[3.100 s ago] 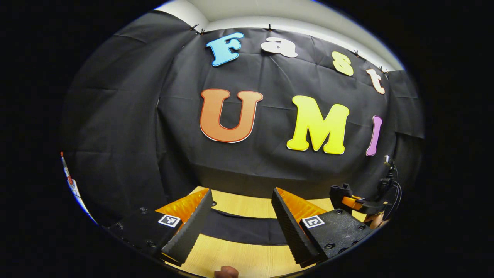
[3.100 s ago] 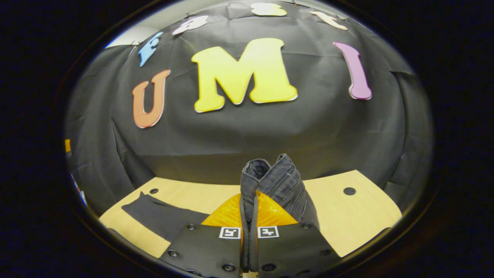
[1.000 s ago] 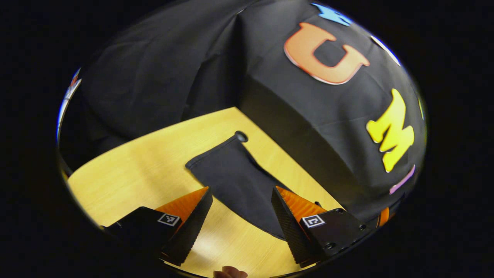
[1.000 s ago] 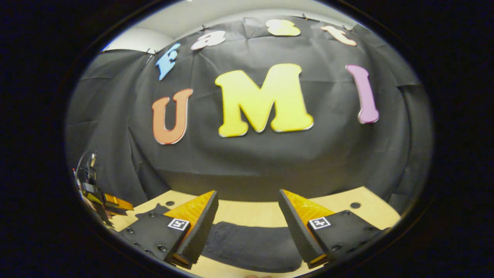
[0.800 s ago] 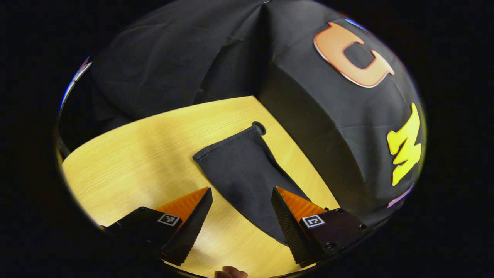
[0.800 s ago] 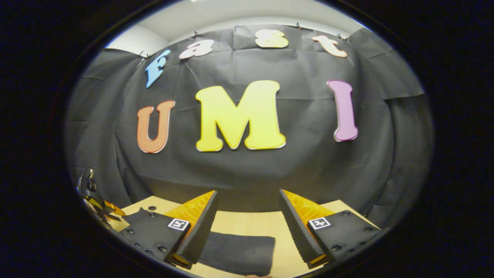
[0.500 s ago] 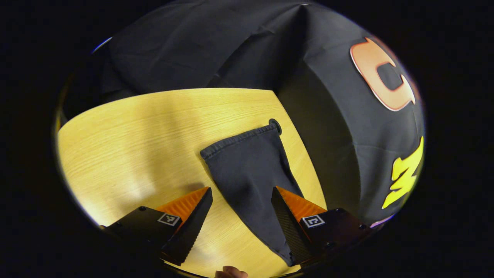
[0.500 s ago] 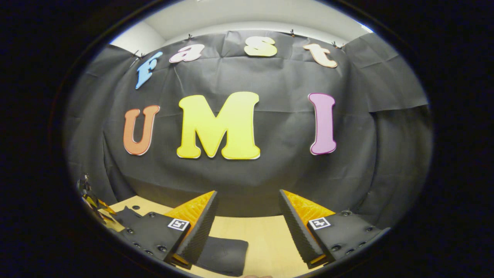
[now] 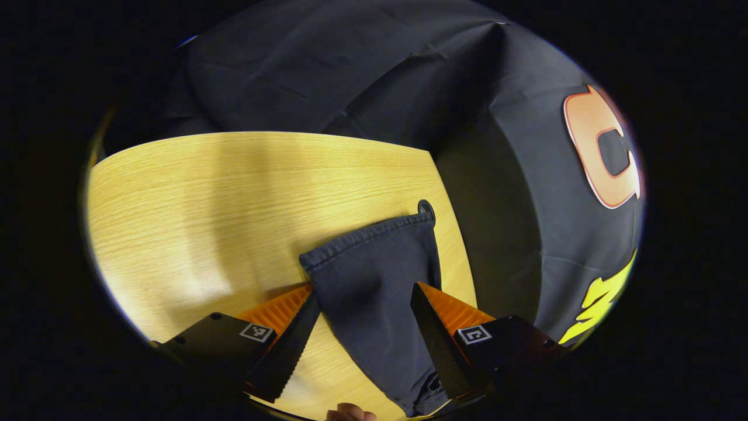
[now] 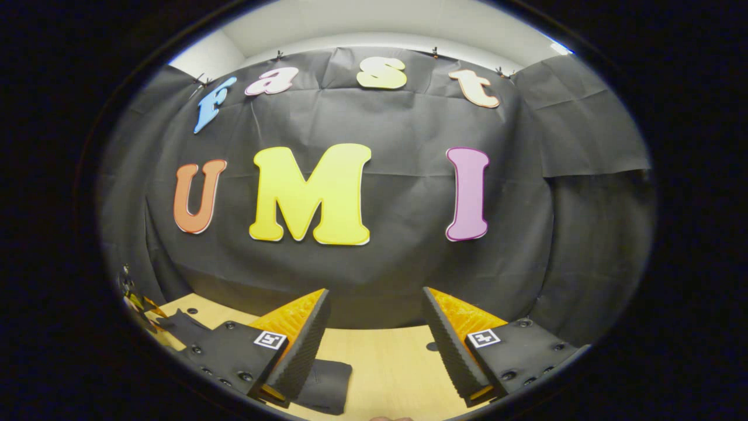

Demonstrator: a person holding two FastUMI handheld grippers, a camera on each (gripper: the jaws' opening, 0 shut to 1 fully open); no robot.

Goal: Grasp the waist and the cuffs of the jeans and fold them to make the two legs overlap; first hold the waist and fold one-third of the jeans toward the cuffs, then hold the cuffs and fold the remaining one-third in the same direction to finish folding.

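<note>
Since a moment ago, the left gripper (image 9: pixel 365 327) has swung round and come closer to the cuff (image 9: pixel 368 234) of the dark grey denim jeans (image 9: pixel 374 298). Now the jeans leg lies right between its two black and orange fingers (image 9: pixel 286 345), which are spread wide apart and grip nothing. The left finger looks like it just touches the edge of the cloth, but that is hard to tell. The jeans lie flat on the pale wooden table (image 9: pixel 204 199), with the cuff at the far end, next to a small round black hole (image 9: pixel 426 207) in the table top. A fingertip (image 9: pixel 349 414) of the person shows at the very bottom.

In the right gripper view, the right gripper (image 10: pixel 374 342) has pulled away to the right, so less of the jeans shows than before. Its fingers (image 10: pixel 304 345) are also wide apart and hold nothing. A folded dark bit of the jeans (image 10: pixel 327 386) lies on the table (image 10: pixel 385 374) near the left finger. Another dark part (image 10: pixel 178 324) lies far off at the left.
</note>
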